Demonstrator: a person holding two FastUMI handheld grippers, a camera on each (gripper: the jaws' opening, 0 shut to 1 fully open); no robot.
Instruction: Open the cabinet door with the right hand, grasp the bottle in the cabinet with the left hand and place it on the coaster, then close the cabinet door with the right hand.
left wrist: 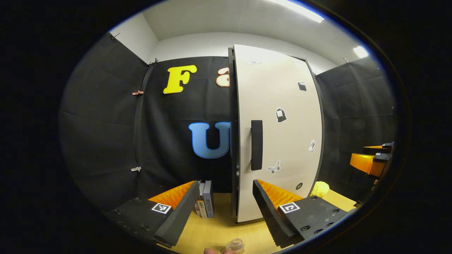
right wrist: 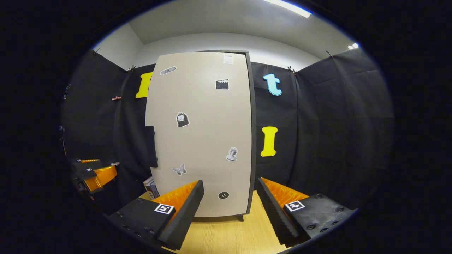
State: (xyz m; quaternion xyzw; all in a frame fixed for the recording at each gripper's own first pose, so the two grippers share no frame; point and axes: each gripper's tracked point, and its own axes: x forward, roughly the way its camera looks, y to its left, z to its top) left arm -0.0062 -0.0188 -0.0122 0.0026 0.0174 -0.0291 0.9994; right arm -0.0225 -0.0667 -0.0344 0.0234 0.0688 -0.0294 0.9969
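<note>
Beige and closed, the cabinet door (left wrist: 279, 134) stands upright on the wooden counter (left wrist: 219, 229), its dark vertical handle (left wrist: 256, 144) on its left side. In the left gripper view, the left hand-held gripper (left wrist: 224, 208) hangs released and grasps nothing; the handle sits at about 1 o'clock from the gap between its fingers, well apart. A clear round coaster (left wrist: 236, 244) lies on the counter at 6 o'clock, near the lower rim, with a fingertip just beside it. Some books (left wrist: 204, 199) stand at 11 o'clock, left of the cabinet, and a yellow fuzzy thing (left wrist: 320, 188) lies at 3 o'clock.

In the right gripper view, the right hand-held gripper (right wrist: 229, 211) is also spread and empty, with the door (right wrist: 201, 134) at 12 o'clock and its handle (right wrist: 151, 146) at 10 o'clock.
</note>
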